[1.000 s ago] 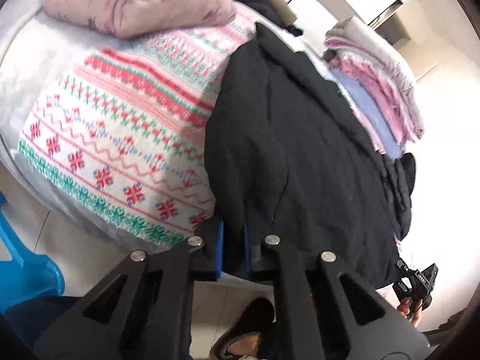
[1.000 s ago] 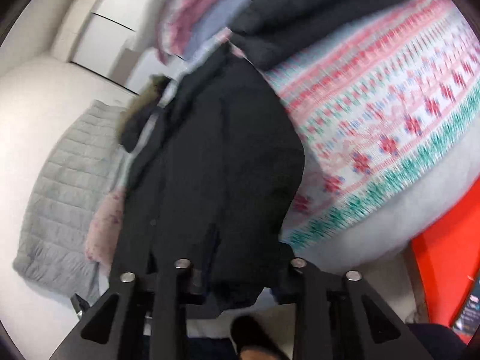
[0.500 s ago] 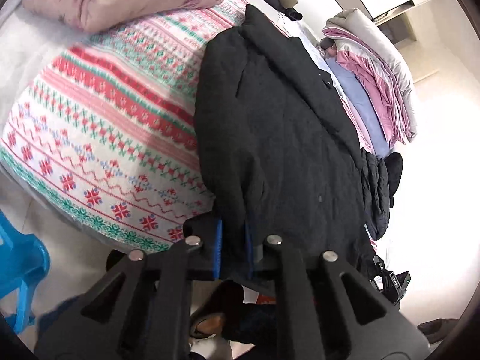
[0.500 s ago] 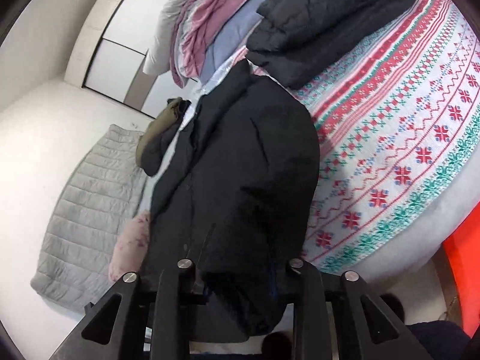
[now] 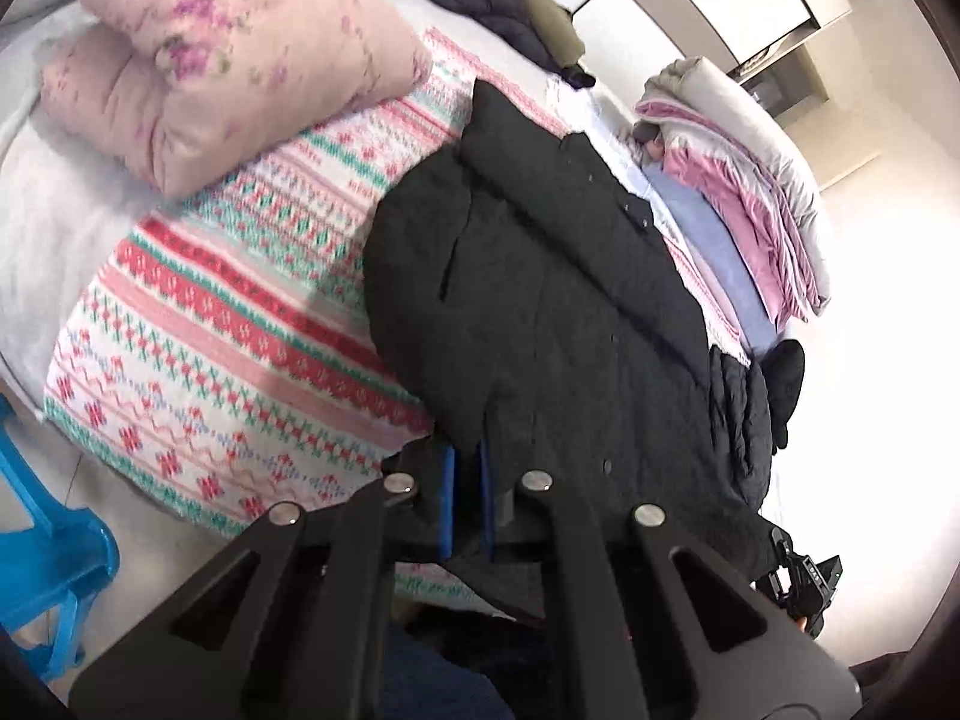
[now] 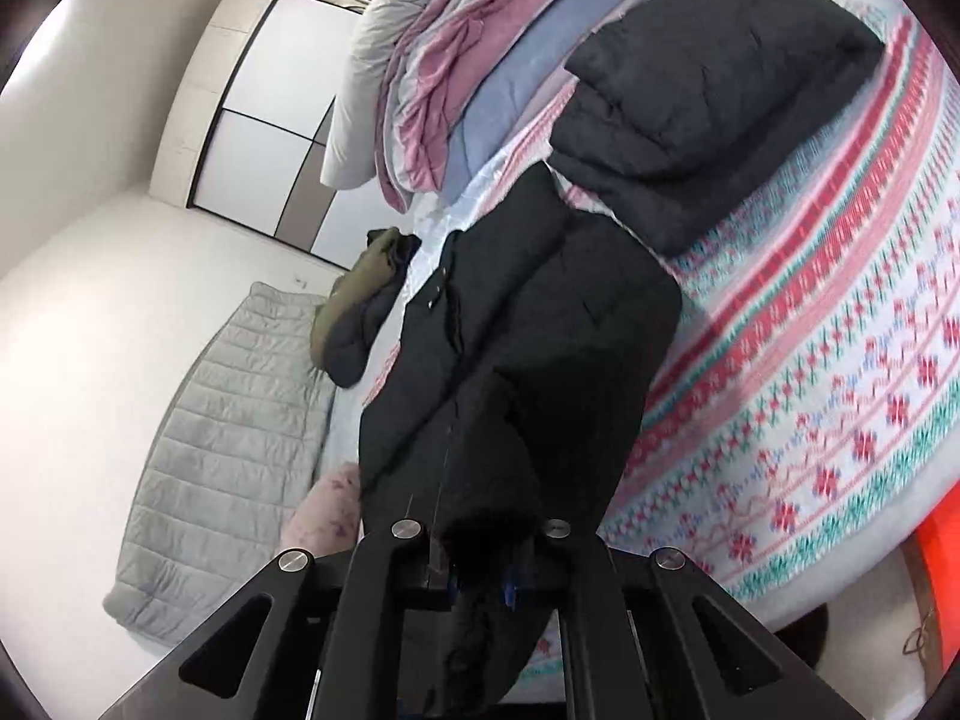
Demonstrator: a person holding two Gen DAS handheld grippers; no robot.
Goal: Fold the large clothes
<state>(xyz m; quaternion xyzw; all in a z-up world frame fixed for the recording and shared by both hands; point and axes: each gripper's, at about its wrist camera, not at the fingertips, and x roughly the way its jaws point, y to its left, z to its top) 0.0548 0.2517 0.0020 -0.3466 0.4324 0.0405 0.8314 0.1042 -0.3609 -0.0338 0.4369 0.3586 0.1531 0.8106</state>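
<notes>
A long black quilted coat (image 5: 540,300) lies lengthwise on a bed with a red, green and white patterned blanket (image 5: 228,324). My left gripper (image 5: 467,492) is shut on the coat's hem at the near left corner, blue pads pinching the cloth. My right gripper (image 6: 480,564) is shut on the coat (image 6: 510,372) at its near hem, with black cloth bunched between the fingers. The right gripper also shows in the left wrist view (image 5: 804,582) at the coat's near right corner.
A pink floral pillow (image 5: 228,60) lies at the far left. A folded black padded jacket (image 6: 708,90) and stacked pink, blue and grey bedding (image 5: 744,192) lie beside the coat. An olive and navy garment (image 6: 366,300) lies beyond it. A blue stool (image 5: 42,540) stands on the floor.
Both grippers have moved forward over the bed with the coat's hem held. The coat now looks shorter and closer, and more of the pillow and the far bedding shows.
</notes>
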